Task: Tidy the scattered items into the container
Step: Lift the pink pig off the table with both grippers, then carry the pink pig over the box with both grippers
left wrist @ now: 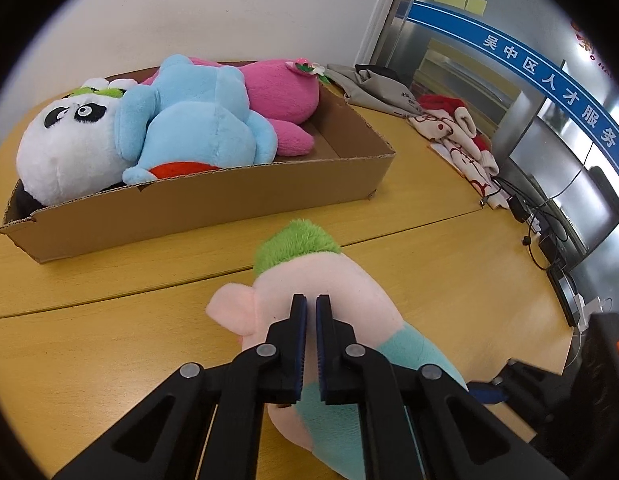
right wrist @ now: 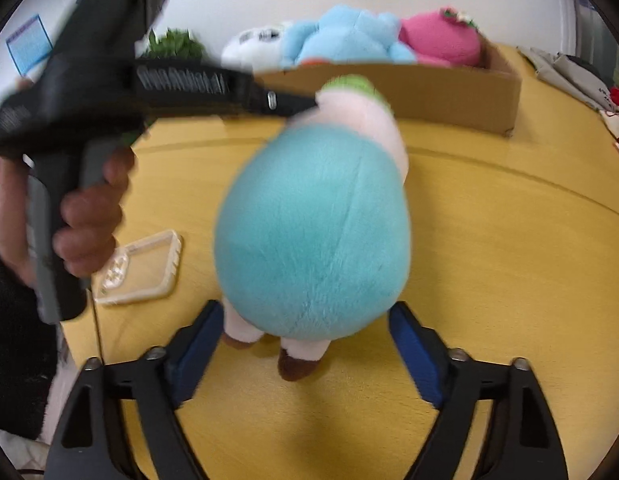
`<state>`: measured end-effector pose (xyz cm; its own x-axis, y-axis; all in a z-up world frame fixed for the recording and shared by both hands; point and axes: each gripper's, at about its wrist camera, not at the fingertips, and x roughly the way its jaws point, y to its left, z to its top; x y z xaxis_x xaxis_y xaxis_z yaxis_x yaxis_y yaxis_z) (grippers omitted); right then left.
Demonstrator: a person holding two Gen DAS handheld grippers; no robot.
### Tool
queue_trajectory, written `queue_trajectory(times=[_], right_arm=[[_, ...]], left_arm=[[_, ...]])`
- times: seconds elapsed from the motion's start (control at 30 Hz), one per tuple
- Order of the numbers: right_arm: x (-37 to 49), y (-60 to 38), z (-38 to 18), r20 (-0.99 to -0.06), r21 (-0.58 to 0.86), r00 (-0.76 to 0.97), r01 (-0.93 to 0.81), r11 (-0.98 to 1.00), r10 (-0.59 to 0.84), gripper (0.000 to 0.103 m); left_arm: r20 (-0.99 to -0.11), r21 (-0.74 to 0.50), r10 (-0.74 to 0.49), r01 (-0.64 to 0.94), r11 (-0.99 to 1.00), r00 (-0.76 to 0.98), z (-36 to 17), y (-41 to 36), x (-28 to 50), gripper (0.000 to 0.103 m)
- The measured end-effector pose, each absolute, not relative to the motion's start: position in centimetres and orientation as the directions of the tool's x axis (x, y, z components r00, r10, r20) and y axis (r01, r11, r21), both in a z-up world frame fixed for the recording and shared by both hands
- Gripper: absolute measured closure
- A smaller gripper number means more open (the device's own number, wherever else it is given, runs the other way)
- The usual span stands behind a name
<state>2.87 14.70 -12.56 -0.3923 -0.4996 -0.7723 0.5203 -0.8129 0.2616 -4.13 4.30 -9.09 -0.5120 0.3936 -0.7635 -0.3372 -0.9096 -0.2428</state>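
A pink plush doll (left wrist: 321, 280) with green hair and a teal body (right wrist: 313, 224) sits on the wooden table. My left gripper (left wrist: 311, 304) is shut on the doll's pink head; it also shows in the right wrist view (right wrist: 305, 104). My right gripper (right wrist: 305, 320) is open, its fingers on either side of the doll's teal bottom, not touching. The cardboard box (left wrist: 213, 196) lies beyond, holding a panda plush (left wrist: 65, 148), a blue plush (left wrist: 197, 120) and a magenta plush (left wrist: 281, 92).
Folded cloths (left wrist: 457, 132) and a grey garment (left wrist: 369, 84) lie right of the box. Cables and a monitor (left wrist: 549, 216) stand at the table's right edge. A clear plastic lid (right wrist: 141, 268) lies on the table at the left. A green plant (right wrist: 173, 44) stands behind.
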Motion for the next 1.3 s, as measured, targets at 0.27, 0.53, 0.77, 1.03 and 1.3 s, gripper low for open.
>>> queue_trajectory(times=[0.27,0.53,0.77,1.03,1.3], right_arm=[[1.5,14.2,-11.9,-0.789,0.272,-0.370,0.506,-0.819,-0.491,0.029],[1.7,16.0,-13.2,-0.788,0.279,-0.364,0.507,-0.815,-0.496,0.034],[2.1,15.9,-13.3,-0.792,0.261,-0.359,0.533,-0.805,-0.494,0.033],[2.4,16.3,-12.9,-0.780,0.261,-0.377,0.530,-0.807,-0.499,0.037],[3.1,16.7,-8.9,-0.727,0.214,-0.464,0.548,-0.809,-0.507,0.038]], left_arm=[[-0.756,-0.249,0.396,-0.330,-0.910,-0.521,-8.8,4.3,-4.3,0.097],[-0.732,-0.310,0.408,-0.266,-0.913,-0.546,-9.3,1.5,-6.6,0.023],[-0.703,-0.472,0.581,-0.343,-0.812,-0.410,-10.9,2.6,-7.6,0.023],[-0.757,-0.360,0.519,-0.410,-0.838,-0.397,-10.5,5.5,-7.2,0.033],[-0.715,-0.302,0.505,-0.439,-0.846,-0.483,-4.1,6.1,-7.1,0.037]])
